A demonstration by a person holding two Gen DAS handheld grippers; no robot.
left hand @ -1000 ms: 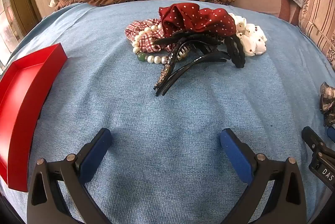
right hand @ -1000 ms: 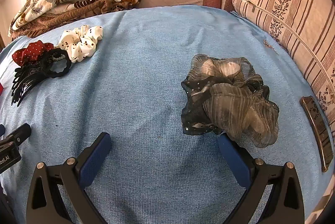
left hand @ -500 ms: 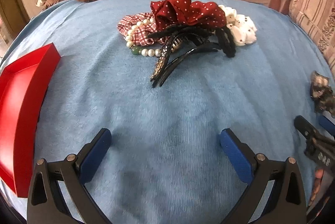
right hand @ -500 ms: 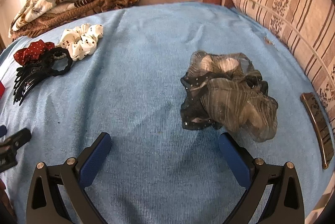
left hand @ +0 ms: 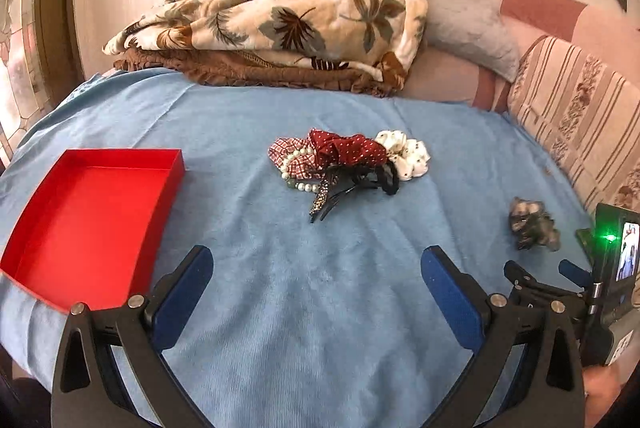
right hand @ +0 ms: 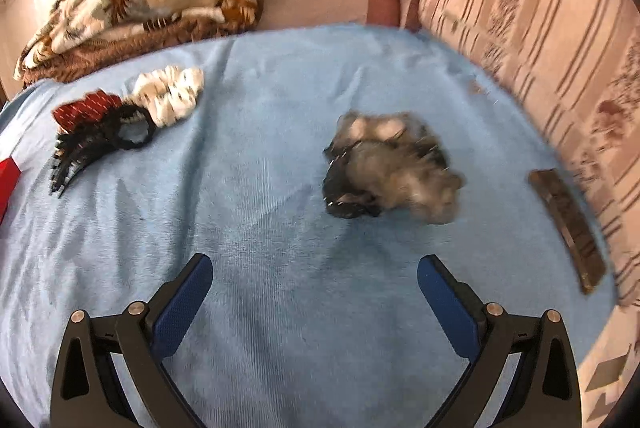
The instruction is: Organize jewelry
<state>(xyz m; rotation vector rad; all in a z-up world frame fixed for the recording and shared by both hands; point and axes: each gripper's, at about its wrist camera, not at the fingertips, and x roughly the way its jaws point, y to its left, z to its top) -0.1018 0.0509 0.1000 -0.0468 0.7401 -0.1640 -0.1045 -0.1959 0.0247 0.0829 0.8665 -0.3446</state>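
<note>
On the blue bedspread point(left hand: 320, 288) lies a pile: a dark red dotted scrunchie point(left hand: 344, 148), a plaid scrunchie point(left hand: 286, 152), a white dotted scrunchie point(left hand: 408, 154), a pearl bracelet point(left hand: 294, 174) and black hair clips point(left hand: 336, 194). An open red box point(left hand: 88, 224) with nothing in it sits at the left. A grey gauzy scrunchie point(right hand: 392, 164) lies apart at the right, also as the grey scrunchie point(left hand: 532, 224). My left gripper point(left hand: 316, 280) is open, well short of the pile. My right gripper point(right hand: 314, 284) is open, just short of the grey scrunchie. The pile point(right hand: 120, 124) is at its far left.
A folded leaf-print blanket point(left hand: 280, 16) and pillows point(left hand: 472, 28) line the back of the bed. A striped cushion point(right hand: 540, 40) runs along the right side. A dark barrette point(right hand: 568, 228) lies by it. The right tool's camera body point(left hand: 616, 268) is at the left view's right edge.
Both grippers have pulled back and risen, so the pile and grey scrunchie look smaller and farther. The whole red box has come into the left view. The right view is motion-blurred.
</note>
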